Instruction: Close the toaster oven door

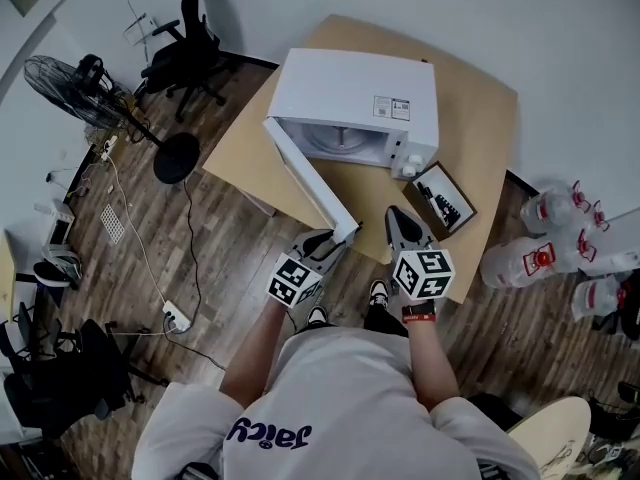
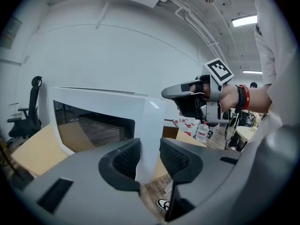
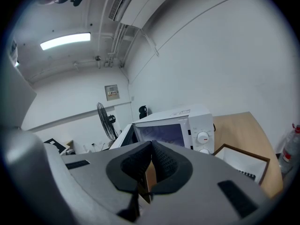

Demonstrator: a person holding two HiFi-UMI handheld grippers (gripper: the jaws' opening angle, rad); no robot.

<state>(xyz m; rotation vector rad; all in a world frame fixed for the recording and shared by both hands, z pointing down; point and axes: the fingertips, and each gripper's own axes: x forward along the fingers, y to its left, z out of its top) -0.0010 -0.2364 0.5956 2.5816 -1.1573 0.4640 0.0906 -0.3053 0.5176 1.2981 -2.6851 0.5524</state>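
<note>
The white toaster oven [image 1: 350, 98] stands on a wooden table [image 1: 480, 118], its door [image 1: 310, 178] swung out toward me on the left side. My left gripper [image 1: 338, 236] is shut on the door's free edge. In the left gripper view the white door panel [image 2: 150, 121] stands between the two pads [image 2: 125, 159] of my left gripper [image 2: 149, 157]. My right gripper [image 1: 400, 218] hovers just right of the door end, shut and empty. The right gripper view shows my right gripper [image 3: 151, 148] with its jaws together, pointing at the oven's front and knobs [image 3: 202, 137].
A framed black-and-white card [image 1: 445, 196] lies on the table by the oven's right front corner. Water bottles [image 1: 560, 248] stand on the floor at right. A fan [image 1: 70, 88], an office chair [image 1: 190, 48] and a power strip [image 1: 175, 318] are on the floor at left.
</note>
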